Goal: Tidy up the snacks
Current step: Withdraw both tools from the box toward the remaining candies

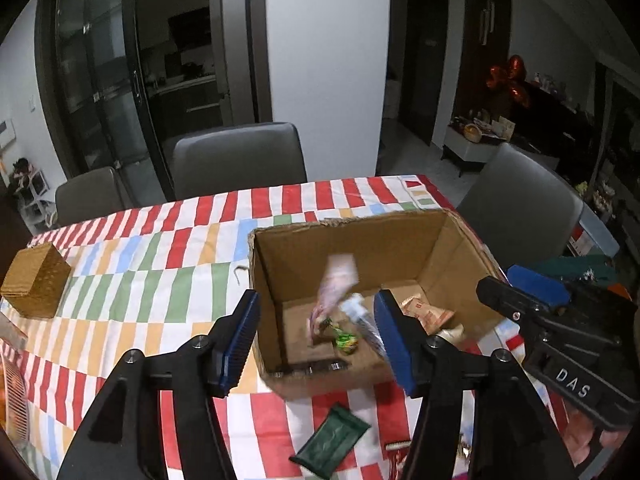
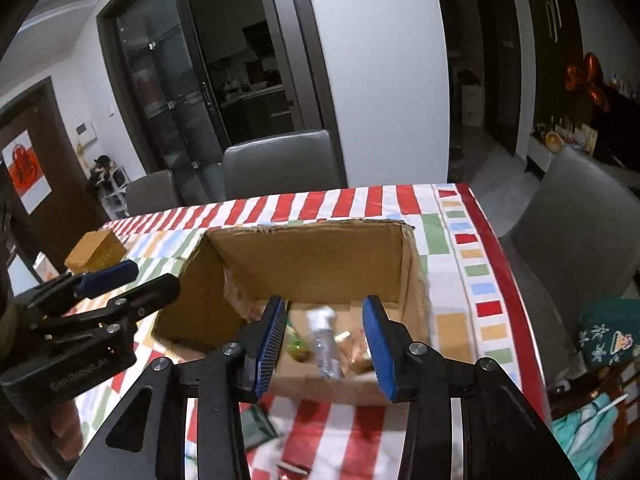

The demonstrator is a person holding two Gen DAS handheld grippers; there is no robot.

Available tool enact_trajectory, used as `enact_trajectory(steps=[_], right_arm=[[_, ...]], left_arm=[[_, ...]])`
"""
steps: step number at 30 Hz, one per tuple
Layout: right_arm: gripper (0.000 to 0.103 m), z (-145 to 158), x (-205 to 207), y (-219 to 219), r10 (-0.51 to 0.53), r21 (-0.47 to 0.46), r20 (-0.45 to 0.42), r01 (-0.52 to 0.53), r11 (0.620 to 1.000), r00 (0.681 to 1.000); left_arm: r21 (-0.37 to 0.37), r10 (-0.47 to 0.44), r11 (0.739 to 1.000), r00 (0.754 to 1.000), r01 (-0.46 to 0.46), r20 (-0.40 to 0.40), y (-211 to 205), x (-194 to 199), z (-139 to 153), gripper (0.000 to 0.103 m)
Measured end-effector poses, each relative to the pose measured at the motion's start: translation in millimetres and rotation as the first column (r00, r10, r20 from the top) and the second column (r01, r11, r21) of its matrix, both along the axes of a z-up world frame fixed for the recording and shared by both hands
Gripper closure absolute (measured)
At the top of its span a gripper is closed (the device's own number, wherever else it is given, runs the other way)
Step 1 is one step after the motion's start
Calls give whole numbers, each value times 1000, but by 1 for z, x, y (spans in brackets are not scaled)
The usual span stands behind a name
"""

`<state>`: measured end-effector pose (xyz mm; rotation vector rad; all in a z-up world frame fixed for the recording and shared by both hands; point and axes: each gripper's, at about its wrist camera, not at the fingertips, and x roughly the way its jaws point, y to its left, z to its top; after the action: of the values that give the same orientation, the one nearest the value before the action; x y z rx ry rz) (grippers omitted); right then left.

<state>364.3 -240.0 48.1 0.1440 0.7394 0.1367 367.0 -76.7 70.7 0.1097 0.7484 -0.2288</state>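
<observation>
The cardboard box (image 1: 352, 264) sits on the striped counter (image 1: 168, 248), already holding an orange-brown packet (image 1: 426, 314), a green sweet (image 1: 346, 340) and two blurred items that look to be dropping in: a pale wrapper (image 1: 338, 280) and a small clear bottle (image 2: 326, 344). To do this well I'd keep both tools above the opening until those settle, then go for the green packet (image 1: 332, 440) lying on the cloth just in front of the box. My left gripper (image 1: 320, 344) has its fingers spread wide, holding nothing. My right gripper (image 2: 326, 348) is likewise wide apart and empty.
</observation>
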Motion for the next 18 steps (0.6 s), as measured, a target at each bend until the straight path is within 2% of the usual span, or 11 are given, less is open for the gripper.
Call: enact_trajectory(steps=[7,10,18], right_arm=[[61,4,-50,-5,19,-7,39,-18,1000,999],[61,3,-67,-6,26,-7,41,-26,1000,999],[61,-15,-113,-11,18,-34,29,-17,999,999]], left_arm=[[14,-58,998,996,57,63,-8,-54,8,35],[8,-75,997,995,75,59,-10,-71,4,35],[50,-139,989,990,138,13,-24,-103,-24,35]])
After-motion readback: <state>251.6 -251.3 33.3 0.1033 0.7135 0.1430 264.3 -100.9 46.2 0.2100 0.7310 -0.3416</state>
